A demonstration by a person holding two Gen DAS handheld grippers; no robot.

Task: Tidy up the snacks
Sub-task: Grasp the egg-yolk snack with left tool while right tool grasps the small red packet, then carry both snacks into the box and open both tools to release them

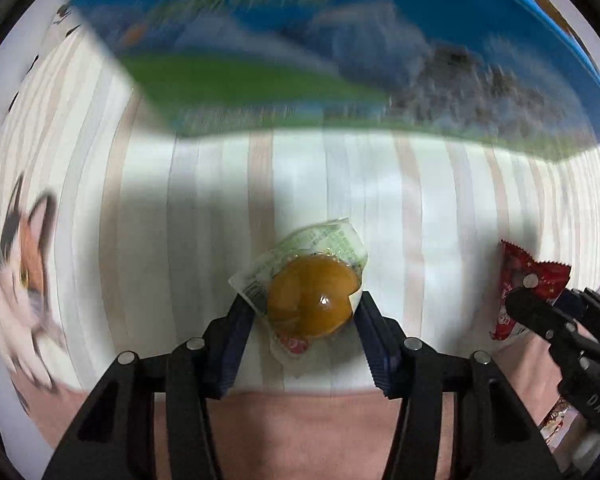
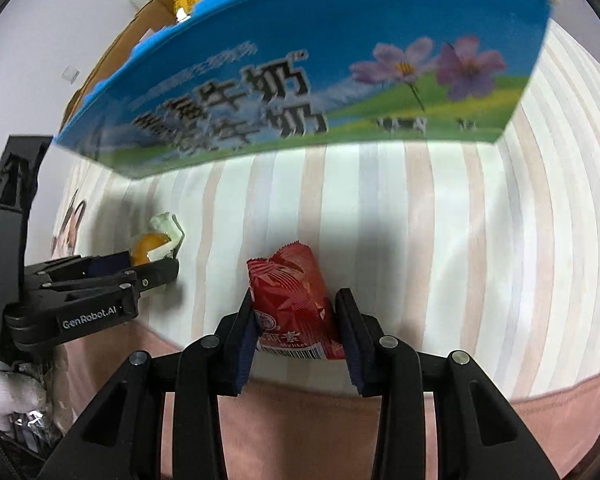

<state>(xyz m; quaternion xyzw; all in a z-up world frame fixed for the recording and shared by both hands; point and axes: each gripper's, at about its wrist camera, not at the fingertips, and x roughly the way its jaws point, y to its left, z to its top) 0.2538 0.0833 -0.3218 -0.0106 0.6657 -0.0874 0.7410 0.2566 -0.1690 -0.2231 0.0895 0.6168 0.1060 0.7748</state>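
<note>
left wrist view: my left gripper (image 1: 306,304) is clamped on the jelly cup (image 1: 312,304), above the striped cloth (image 1: 204,208). right wrist view: my right gripper (image 2: 296,316) grasps the red snack packet (image 2: 296,296). blue milk carton box (image 2: 300,64) stands just beyond both.

Bright indoor light, soft shadows on the striped cloth (image 1: 340,184), motion-blurred blue carton (image 1: 300,40), fisheye-bent dark edges
</note>
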